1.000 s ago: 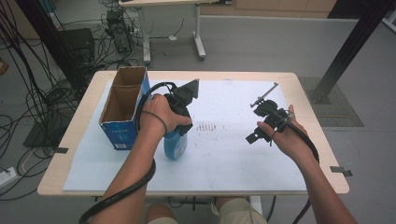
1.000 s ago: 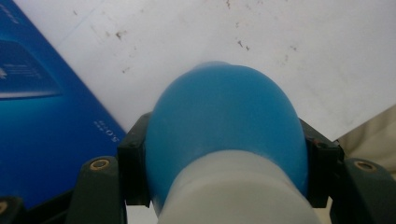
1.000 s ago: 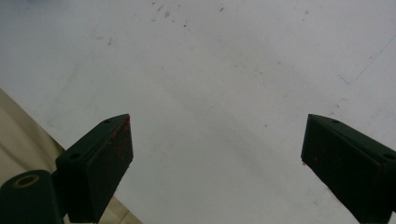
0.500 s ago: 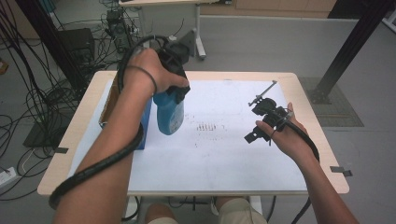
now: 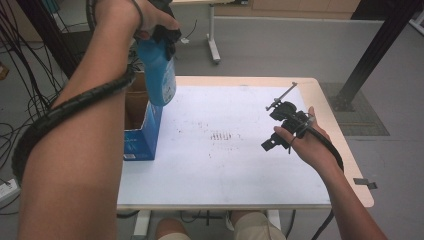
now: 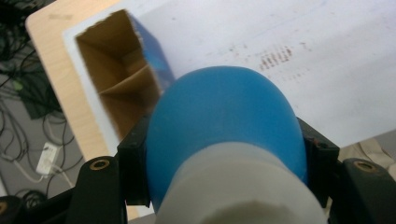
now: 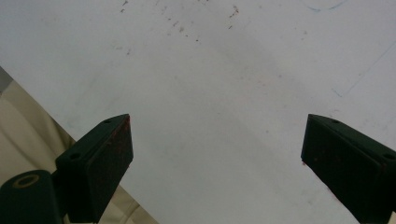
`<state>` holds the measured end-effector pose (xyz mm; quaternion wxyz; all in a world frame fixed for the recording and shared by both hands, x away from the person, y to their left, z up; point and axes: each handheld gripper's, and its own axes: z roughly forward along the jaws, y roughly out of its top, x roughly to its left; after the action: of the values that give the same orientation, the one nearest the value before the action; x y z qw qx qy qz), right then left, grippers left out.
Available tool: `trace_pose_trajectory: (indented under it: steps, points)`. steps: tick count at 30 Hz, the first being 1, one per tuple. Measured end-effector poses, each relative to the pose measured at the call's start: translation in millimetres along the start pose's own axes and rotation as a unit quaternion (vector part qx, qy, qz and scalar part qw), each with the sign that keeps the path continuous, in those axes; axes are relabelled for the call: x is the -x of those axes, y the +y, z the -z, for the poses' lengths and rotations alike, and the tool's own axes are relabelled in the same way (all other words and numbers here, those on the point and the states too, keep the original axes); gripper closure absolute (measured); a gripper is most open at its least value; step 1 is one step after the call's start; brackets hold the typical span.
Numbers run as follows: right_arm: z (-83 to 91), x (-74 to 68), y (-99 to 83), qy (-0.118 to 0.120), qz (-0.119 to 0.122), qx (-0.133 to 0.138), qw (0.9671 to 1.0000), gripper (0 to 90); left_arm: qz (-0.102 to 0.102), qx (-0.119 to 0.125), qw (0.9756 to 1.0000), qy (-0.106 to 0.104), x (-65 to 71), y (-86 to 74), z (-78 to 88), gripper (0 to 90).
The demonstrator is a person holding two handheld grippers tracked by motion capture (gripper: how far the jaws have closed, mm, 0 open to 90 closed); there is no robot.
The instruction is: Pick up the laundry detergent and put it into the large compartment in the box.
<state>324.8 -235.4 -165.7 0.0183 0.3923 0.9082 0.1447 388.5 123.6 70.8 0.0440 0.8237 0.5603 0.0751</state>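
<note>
No lettering is readable: the print on my open blue cardboard box (image 5: 142, 135) and the dark marks on my white table sheet (image 5: 222, 135) stay illegible.

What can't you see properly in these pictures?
- Blue plastic bottle: its top is hidden by the left hand in the high view.
- Open cardboard box: its bottom is dark, and the bottle hides part of it in the left gripper view.
- Faint marks on the white sheet: too small to read.
</note>
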Motion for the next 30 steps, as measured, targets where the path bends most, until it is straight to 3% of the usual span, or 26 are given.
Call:
trace_pose_trajectory:
  steps: [4,9,17,21,30]
  points:
    - [-2.3,-1.0,2.9,0.004,0.002,-0.003,1.0,9.1,0.023,-0.007,0.9997,0.008,-12.4,4.2,3.0,36.9]
    - [-4.7,-0.8,4.6,0.007,0.002,-0.008,0.9999,9.1,0.051,-0.016,0.9986,0.004,-29.6,7.5,3.2,36.9]
    - [-10.1,0.8,6.4,0.012,0.002,-0.012,0.9998,9.2,0.098,-0.017,0.995,0.001,-58.4,4.8,0.9,36.8]
    - [-10.3,1.9,7.0,0.013,0.002,-0.012,0.9998,9.2,0.113,-0.004,0.9936,0.002,-66.9,-1.3,1.4,36.9]
    - [-10.0,1.7,10.6,0.013,0.002,-0.014,0.9998,9.2,0.136,-0.01,0.9906,0.01,-81.2,-4.4,0.8,36.9]
